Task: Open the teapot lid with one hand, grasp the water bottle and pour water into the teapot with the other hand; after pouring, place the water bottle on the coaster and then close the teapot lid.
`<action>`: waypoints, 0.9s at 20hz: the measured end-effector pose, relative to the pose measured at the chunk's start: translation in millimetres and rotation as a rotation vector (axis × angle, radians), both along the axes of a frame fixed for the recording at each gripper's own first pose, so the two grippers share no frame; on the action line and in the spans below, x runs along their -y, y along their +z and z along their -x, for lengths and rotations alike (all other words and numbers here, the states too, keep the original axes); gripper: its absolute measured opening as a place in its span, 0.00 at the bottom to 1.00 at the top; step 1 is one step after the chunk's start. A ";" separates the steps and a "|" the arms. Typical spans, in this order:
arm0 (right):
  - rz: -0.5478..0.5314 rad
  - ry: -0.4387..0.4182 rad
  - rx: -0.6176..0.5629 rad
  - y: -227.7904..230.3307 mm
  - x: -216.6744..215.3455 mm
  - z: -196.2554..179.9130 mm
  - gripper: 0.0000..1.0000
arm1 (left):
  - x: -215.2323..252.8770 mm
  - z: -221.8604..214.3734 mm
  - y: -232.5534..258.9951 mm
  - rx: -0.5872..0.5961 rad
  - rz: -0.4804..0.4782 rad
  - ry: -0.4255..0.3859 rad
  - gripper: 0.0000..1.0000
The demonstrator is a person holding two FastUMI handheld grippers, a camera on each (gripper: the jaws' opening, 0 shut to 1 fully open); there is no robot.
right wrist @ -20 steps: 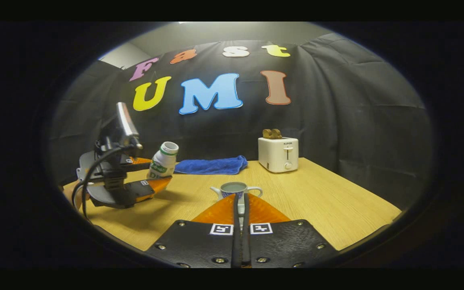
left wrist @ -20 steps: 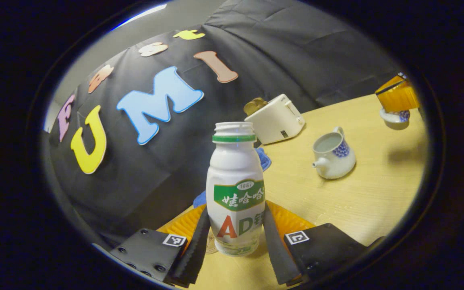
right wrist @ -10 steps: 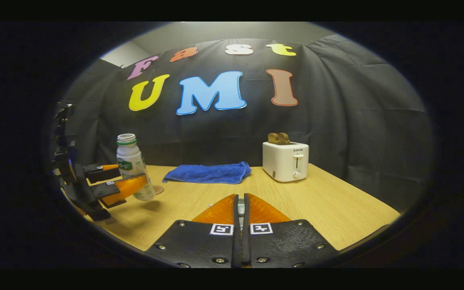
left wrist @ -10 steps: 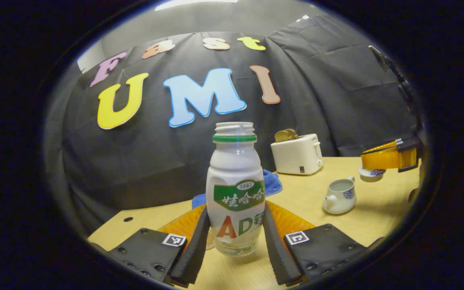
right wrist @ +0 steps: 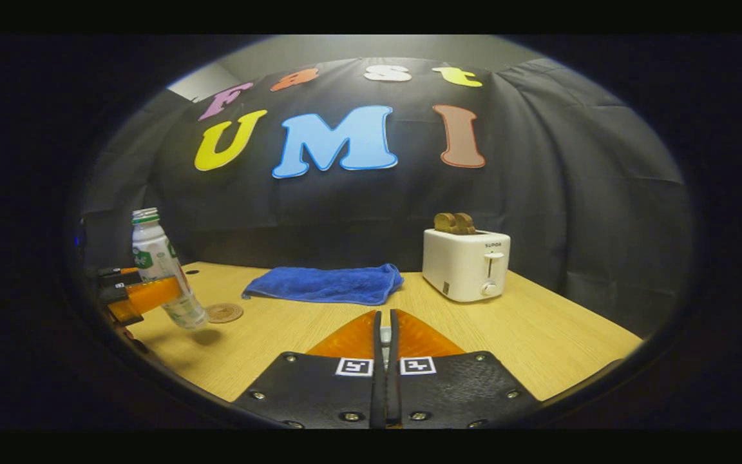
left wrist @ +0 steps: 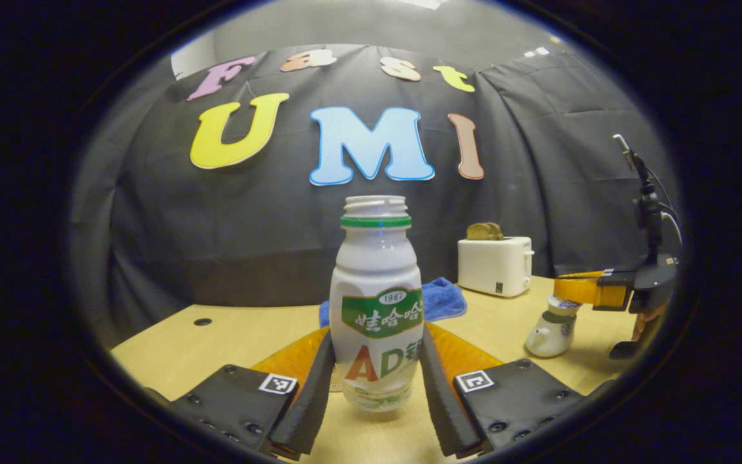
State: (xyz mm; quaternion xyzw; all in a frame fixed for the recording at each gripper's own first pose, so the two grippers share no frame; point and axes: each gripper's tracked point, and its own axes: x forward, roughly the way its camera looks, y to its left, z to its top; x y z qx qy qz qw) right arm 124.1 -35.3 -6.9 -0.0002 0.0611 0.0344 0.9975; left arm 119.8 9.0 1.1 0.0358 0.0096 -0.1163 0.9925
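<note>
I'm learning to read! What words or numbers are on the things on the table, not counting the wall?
Bottle: its label carries big letters and a number; a label's print is not read off here.
Toaster: one short word on the front, too small to read surely.
Square markers on the right gripper: patterns only, no words.

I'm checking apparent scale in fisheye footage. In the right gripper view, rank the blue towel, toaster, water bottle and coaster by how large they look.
1. blue towel
2. toaster
3. water bottle, though it is near the view's edge, so its rank is unsure
4. coaster
</note>
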 end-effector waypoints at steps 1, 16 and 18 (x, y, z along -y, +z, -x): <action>0.003 0.007 -0.013 -5.5 -2.5 -0.3 0.01 | 0.9 -0.1 -2.1 -0.005 -0.004 0.002 0.75; 0.005 0.014 0.051 12.1 -7.9 27.2 0.56 | -11.0 -8.2 -13.6 -0.030 -0.005 0.039 0.80; 0.004 0.056 0.109 24.5 -27.3 52.4 0.89 | -13.9 -7.9 -7.6 -0.013 0.040 0.041 0.80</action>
